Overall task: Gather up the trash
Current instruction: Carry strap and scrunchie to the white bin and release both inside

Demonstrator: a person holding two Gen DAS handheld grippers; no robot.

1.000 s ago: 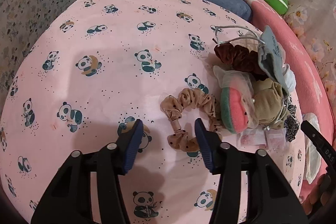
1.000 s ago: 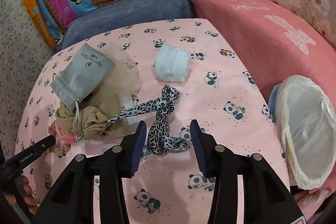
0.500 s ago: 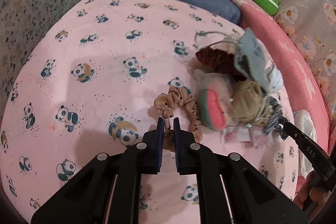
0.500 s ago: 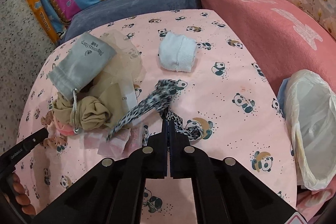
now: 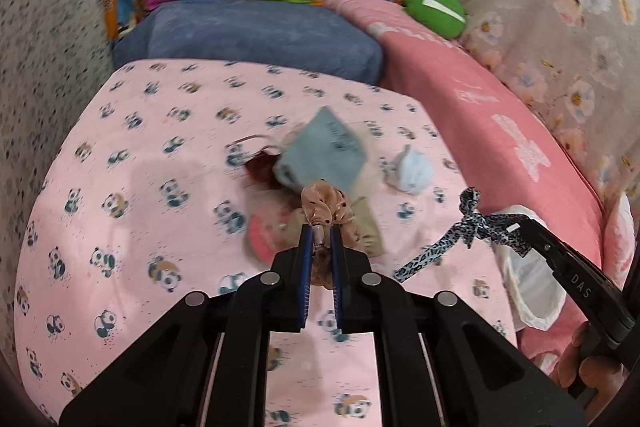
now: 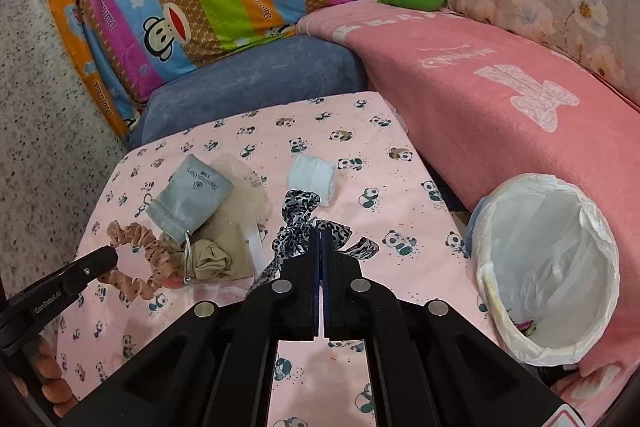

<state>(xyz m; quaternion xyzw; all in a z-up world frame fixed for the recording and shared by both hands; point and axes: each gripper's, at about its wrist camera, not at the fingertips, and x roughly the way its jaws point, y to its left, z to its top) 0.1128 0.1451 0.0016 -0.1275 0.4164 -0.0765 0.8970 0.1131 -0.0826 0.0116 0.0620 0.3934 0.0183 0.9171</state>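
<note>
My left gripper [image 5: 319, 231] is shut on a tan dotted scrunchie [image 5: 325, 206] and holds it lifted above the panda-print table [image 5: 132, 195]; the scrunchie also hangs at the left of the right wrist view [image 6: 136, 259]. My right gripper [image 6: 321, 233] is shut on a leopard-print ribbon [image 6: 298, 215], raised off the table; the ribbon also dangles in the left wrist view [image 5: 468, 227]. A bin with a white liner [image 6: 548, 267] stands to the right of the table.
On the table lie a grey drawstring pouch [image 6: 190, 193], a beige cloth [image 6: 218, 255], a pale blue folded cloth [image 6: 314, 179], a dark red scrunchie [image 5: 260, 169] and a pink-green item [image 5: 260, 239]. A pink blanket [image 6: 500, 99] and blue cushion [image 6: 256, 83] border the table.
Both grippers closed on their items and lifted them off the table: the left raised the tan scrunchie, the right raised the leopard ribbon. Both views pulled back and up.
</note>
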